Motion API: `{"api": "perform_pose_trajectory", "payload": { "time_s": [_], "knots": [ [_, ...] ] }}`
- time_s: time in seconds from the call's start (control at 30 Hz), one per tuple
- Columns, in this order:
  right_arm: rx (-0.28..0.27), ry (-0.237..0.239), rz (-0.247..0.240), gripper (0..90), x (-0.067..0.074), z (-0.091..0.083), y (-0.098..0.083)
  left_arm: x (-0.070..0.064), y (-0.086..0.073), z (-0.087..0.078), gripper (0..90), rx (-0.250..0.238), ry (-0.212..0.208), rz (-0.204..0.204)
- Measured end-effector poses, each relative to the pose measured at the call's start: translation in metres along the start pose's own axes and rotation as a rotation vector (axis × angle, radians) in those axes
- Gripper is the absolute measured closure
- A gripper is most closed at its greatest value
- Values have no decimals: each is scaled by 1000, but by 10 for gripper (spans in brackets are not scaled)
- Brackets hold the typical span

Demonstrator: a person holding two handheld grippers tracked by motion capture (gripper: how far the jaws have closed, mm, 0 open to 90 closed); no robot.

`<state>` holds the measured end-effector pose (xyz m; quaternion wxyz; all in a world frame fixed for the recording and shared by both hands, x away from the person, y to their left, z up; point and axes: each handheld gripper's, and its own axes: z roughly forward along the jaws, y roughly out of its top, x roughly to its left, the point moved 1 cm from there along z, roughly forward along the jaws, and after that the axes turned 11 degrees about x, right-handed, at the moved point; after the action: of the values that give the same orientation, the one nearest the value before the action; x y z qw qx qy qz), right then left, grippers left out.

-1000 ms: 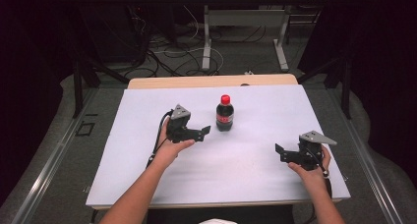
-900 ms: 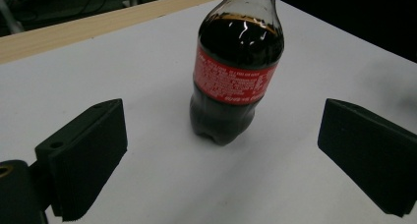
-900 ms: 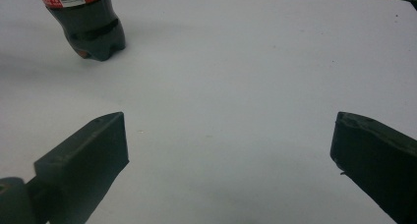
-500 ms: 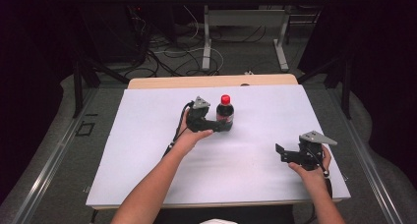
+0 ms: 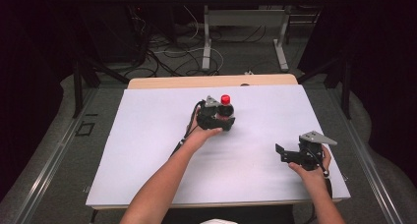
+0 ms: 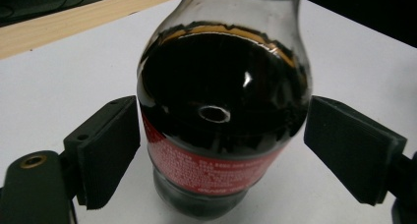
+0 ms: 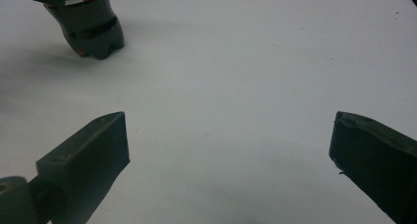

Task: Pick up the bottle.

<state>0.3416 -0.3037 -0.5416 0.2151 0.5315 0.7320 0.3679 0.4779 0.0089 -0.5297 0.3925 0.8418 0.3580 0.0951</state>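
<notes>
Dark-cola plastic bottle (image 6: 223,121) upright near the table (image 5: 147,150) far edge, between closing left gripper (image 5: 222,122) jaws, pads just off label; full, prob heavy/slick, grip at label; right gripper (image 5: 295,154) wide open, empty.

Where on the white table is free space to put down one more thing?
The table is bare left of the left claw, and between it and the right claw. Crowded only around the cola bottle.

The left gripper (image 5: 227,122) is moving up around the cola bottle (image 6: 223,121), jaws closing, seemingly not yet pressing it.
</notes>
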Motion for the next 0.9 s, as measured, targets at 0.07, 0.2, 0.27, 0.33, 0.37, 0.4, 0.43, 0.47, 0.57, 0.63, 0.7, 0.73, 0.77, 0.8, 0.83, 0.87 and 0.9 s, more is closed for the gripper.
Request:
{"api": "perform_pose_trajectory", "payload": {
  "time_s": [0.07,0.2,0.27,0.33,0.37,0.4,0.43,0.47,0.57,0.63,0.7,0.73,0.77,0.8,0.83,0.87,0.9],
  "knots": [
    [2,0,2,11,0,0,0,0,1,3,166,-3,-6,-6],
    [8,-2,2,12,0,0,0,1,2,5,171,-6,0,-6],
    [-3,-8,6,13,0,0,0,2,3,5,171,0,-2,-5],
    [-10,-10,21,14,1,2,-1,1,4,9,171,-15,-5,-16],
    [-9,-10,18,14,0,2,-1,2,5,10,171,-5,-7,-11],
    [3,-1,14,14,0,1,-1,1,4,11,171,1,-10,-17],
    [3,1,13,14,0,1,-1,1,4,12,175,-5,1,-6],
    [3,2,12,14,0,1,-1,1,3,13,186,1,1,-1],
    [-2,-6,9,14,-1,1,-1,2,2,14,231,9,11,0],
    [-7,-9,9,14,-1,2,-1,2,2,14,257,6,16,-4],
    [1,0,12,15,-1,1,-1,2,2,13,262,8,16,4],
    [1,0,14,15,-2,1,-1,2,2,13,265,14,19,11],
    [0,-1,12,15,-2,1,-1,2,2,12,266,17,17,9],
    [0,-1,12,15,-2,1,-1,2,1,12,268,13,19,10],
    [0,-1,12,15,-2,1,-1,2,2,12,272,15,22,18],
    [-1,0,12,15,-2,1,-1,2,2,12,275,17,23,19],
    [0,0,12,15,-2,1,-1,2,2,12,278,13,28,22]
  ]
}}
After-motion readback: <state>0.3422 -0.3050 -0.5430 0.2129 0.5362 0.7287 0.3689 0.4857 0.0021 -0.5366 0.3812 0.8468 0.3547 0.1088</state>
